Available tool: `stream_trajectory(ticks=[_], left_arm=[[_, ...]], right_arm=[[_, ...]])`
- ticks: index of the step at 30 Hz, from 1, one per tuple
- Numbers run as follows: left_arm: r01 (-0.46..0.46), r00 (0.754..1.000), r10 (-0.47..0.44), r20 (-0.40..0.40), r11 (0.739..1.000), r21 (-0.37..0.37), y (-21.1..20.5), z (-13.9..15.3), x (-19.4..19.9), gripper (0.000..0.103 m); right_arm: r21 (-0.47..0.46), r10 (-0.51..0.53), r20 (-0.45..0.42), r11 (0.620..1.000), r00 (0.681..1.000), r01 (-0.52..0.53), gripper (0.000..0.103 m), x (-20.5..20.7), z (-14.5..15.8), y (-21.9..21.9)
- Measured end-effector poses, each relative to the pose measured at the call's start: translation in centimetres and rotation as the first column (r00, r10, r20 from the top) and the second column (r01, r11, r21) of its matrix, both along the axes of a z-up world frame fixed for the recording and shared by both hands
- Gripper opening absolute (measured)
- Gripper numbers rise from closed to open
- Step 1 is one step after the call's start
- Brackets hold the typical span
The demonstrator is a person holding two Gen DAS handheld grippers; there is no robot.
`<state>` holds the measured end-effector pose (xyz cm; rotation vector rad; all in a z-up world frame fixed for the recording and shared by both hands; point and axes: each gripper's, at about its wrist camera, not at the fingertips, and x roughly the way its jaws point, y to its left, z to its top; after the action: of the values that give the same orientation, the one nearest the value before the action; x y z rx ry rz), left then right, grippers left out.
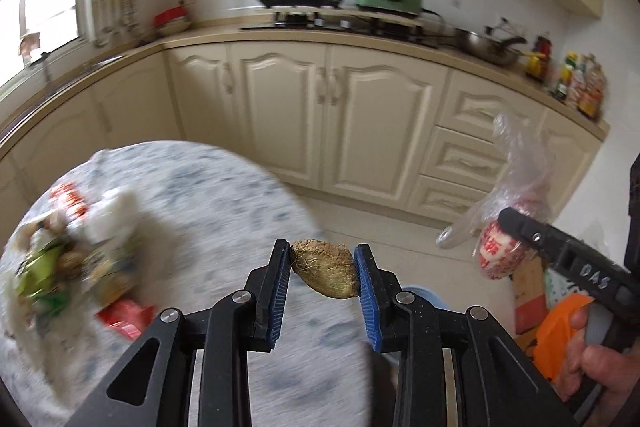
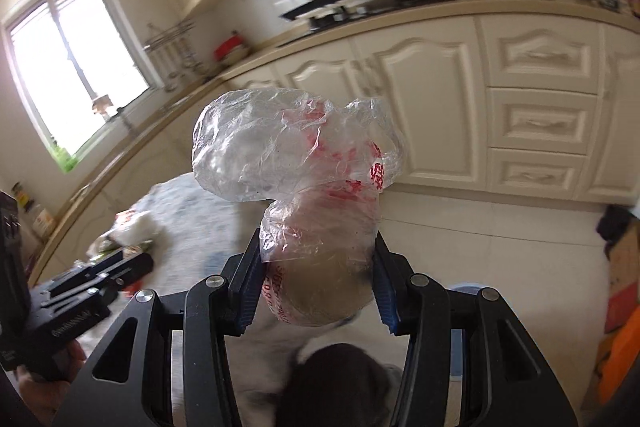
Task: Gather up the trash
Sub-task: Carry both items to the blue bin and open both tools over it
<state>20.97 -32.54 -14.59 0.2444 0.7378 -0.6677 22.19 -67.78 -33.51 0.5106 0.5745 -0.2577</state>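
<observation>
While both hands are off the table, each gripper carries a piece of trash. The left gripper is clamped on a brown, fibrous husk, pinched only near the fingertips, so it could twist free if the hand jerks. The right gripper squeezes a crumpled plastic bag with red print (something rounded sits inside), and most of the bag billows loose above the jaws; the slippery film could slide out, or snag the other gripper nearby. More litter remains heaped at the table's far edge. No bin is clearly identifiable, so a drop onto the floor is the main risk.
</observation>
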Motion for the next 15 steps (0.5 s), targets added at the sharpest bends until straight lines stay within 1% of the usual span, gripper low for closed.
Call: stream_trajectory(ticks=[3, 6, 7, 8, 10, 11, 15], left_arm=[[0.079, 0.997, -0.078, -0.025, 0.996, 0.033, -5.1, -2.1, 0.3, 0.029], [0.141, 0.987, -0.135, -0.091, 0.988, 0.065, -10.3, -5.7, 1.4, 0.029], [0.158, 0.982, -0.148, -0.118, 0.984, 0.080, -11.8, -7.0, 1.8, 0.029], [0.183, 0.975, -0.168, -0.148, 0.978, 0.099, -13.8, -8.8, 2.3, 0.029], [0.202, 0.965, -0.172, -0.198, 0.969, 0.140, -16.7, -12.4, 4.3, 0.029], [0.216, 0.955, -0.174, -0.240, 0.963, 0.160, -18.4, -14.5, 5.2, 0.029], [0.244, 0.924, -0.169, -0.342, 0.951, 0.188, -23.5, -20.8, 8.5, 0.029]], right_arm=[[0.008, -0.080, -0.043, 0.997, 0.996, 0.080, 0.048, -1.9, -2.3, -3.7], [0.026, -0.140, -0.108, 0.989, 0.984, 0.144, 0.048, -3.0, -5.5, -7.1], [0.029, -0.161, -0.140, 0.986, 0.977, 0.167, 0.048, -3.3, -7.0, -8.4], [0.031, -0.175, -0.163, 0.983, 0.971, 0.182, 0.048, -3.4, -8.2, -9.2], [0.075, -0.194, -0.208, 0.974, 0.959, 0.213, 0.048, -3.7, -11.0, -11.0], [0.087, -0.202, -0.230, 0.970, 0.952, 0.227, 0.048, -3.9, -12.3, -11.8], [0.141, -0.206, -0.318, 0.955, 0.925, 0.261, 0.048, -3.7, -17.7, -14.2]])
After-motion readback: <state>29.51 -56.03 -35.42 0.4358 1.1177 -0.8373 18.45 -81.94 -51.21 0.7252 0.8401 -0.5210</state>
